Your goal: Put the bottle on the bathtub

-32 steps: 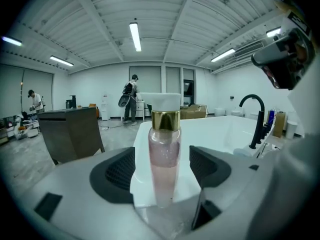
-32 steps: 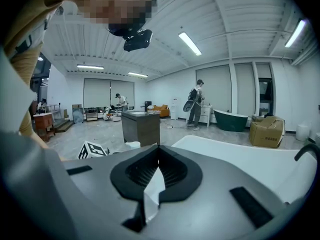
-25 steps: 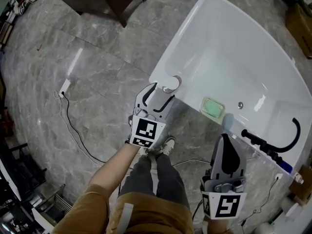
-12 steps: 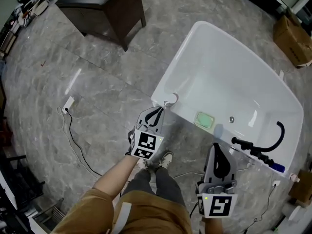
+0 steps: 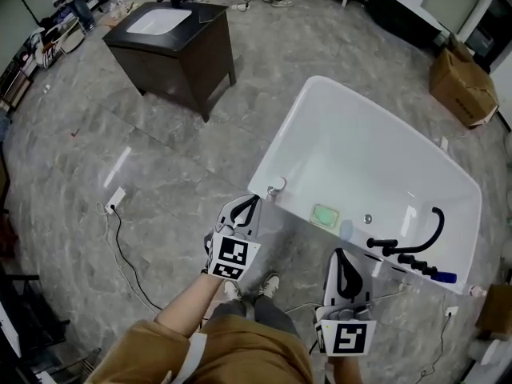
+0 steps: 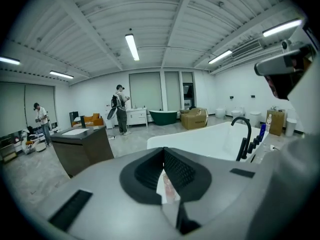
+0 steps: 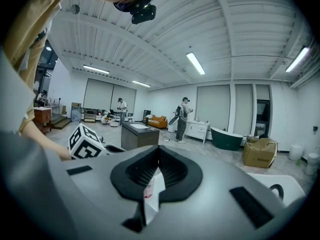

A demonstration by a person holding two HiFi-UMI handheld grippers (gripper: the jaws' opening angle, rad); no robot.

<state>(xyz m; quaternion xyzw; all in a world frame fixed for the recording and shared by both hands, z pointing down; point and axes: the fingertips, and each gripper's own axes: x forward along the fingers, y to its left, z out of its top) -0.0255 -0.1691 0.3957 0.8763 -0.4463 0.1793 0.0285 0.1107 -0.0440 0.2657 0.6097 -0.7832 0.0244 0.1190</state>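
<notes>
A small clear bottle [image 5: 276,189] with a pink label stands upright on the near left corner of the white bathtub [image 5: 320,102]. My left gripper [image 5: 250,204] hangs just short of it, shut, with nothing in it. In the left gripper view the bottle [image 6: 167,186] shows through the slit under the closed pads [image 6: 176,168]. My right gripper [image 5: 342,258] is lower right, beside the tub's near rim, also shut and empty. The right gripper view shows the bottle [image 7: 148,189] through the same kind of slit.
On the tub's near rim are a green soap dish [image 5: 324,214], a black faucet [image 5: 416,242] and a blue bottle [image 5: 446,278]. A dark vanity [image 5: 172,42] stands far left. A cardboard box [image 5: 462,78] lies far right. A cable [image 5: 120,238] crosses the floor.
The left gripper, open around the bottle a second ago, has let go, shut and drawn back. The bottle stays on the tub corner. The head view has lifted and widened.
</notes>
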